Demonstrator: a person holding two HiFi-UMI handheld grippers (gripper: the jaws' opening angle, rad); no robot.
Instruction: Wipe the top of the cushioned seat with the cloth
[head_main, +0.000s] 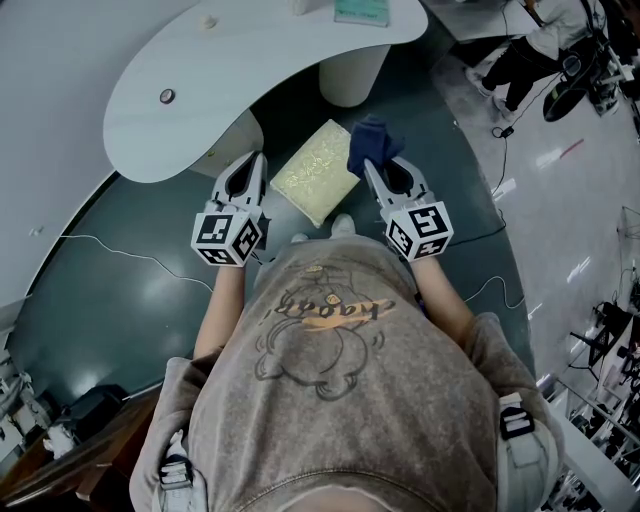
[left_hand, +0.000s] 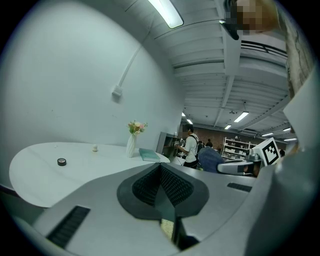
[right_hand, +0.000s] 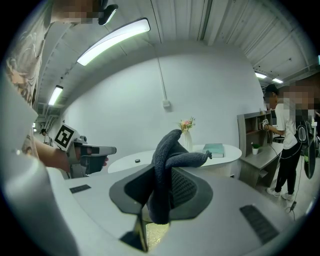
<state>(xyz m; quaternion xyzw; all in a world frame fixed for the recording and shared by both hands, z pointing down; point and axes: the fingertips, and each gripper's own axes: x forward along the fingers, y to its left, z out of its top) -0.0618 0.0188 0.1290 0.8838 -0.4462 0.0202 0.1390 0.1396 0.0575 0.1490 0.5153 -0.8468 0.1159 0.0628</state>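
We see the pale yellow, square cushioned seat (head_main: 315, 170) low on the dark green floor (head_main: 120, 290), just in front of the person's feet and close to the pedestal of a white curved table (head_main: 200, 90); it lies between the two grippers in the head view.

The right gripper (head_main: 388, 165) has its jaws pressed on a dark blue knitted cloth (head_main: 372, 145); in the right gripper view the cloth rises in a folded bunch out of the jaws, one end bending off to the right; from above, the bunch sits at the right corner of the seat, though we cannot tell whether it touches the cushion; a patch of the yellow cushion shows through the gap under the jaws.

The left gripper (head_main: 250, 165) hangs at the seat's left edge; in its own view its jaws are pressed together with nothing between them, and we catch a sliver of yellow cushion beneath.

On the table we make out a small dark round object (head_main: 167, 96), a white vase of flowers (left_hand: 131, 145) and a teal book (head_main: 360, 12); a thin white cable (head_main: 130, 250) trails over the floor to the left; a person (right_hand: 285, 145) stands by shelving well off to the right.
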